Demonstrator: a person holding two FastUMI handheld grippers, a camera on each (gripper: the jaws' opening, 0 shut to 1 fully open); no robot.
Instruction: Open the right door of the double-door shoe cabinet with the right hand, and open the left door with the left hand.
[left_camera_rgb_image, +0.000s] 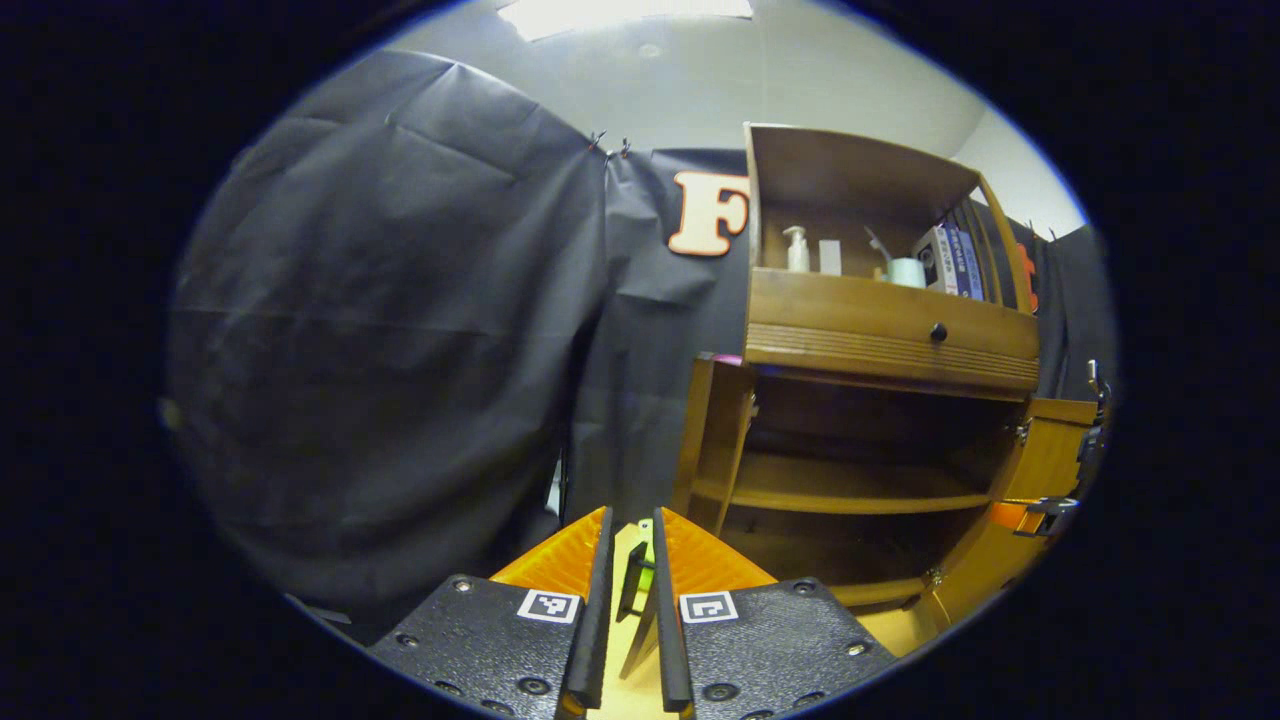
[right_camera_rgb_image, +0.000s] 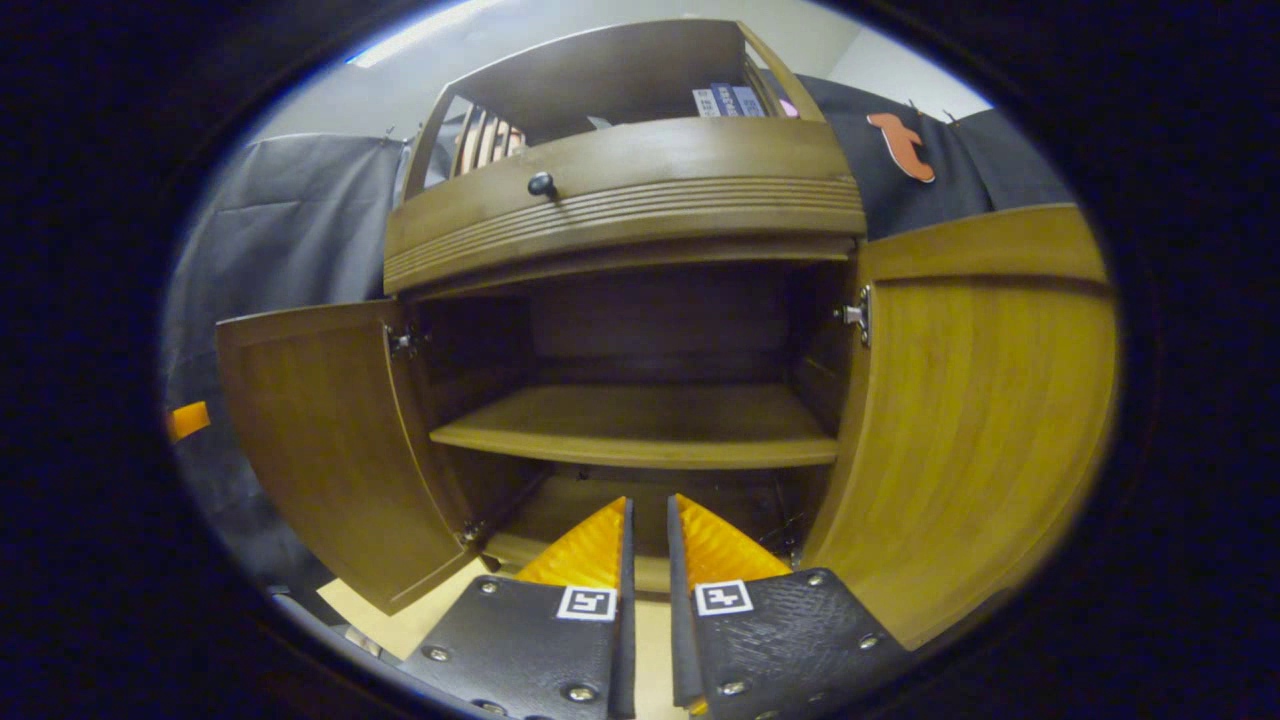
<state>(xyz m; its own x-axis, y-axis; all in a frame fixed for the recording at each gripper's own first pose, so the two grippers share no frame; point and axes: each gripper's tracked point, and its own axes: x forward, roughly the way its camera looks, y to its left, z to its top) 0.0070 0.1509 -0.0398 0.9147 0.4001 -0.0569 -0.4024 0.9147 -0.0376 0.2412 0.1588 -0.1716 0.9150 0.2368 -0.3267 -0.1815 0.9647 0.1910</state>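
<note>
Now both doors stand swung wide: left door (right_camera_rgb_image: 330, 450), right door (right_camera_rgb_image: 980, 400); your right gripper (right_camera_rgb_image: 646, 540) and left gripper (left_camera_rgb_image: 632, 550) sit nearly closed, empty, backed off, since nothing needs holding.

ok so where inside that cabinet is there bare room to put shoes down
Both doors stand open. The middle shelf is bare from the left door side to the right door side, and so is the floor under it. The top shelf above the drawer is crowded with a pump bottle, a cup and boxes.

cabinet mouth (right_camera_rgb_image: 640, 340) unobstructed, 2 doors (right_camera_rgb_image: 330, 440) swung wide, shelf (right_camera_rgb_image: 640, 425) bare
</note>
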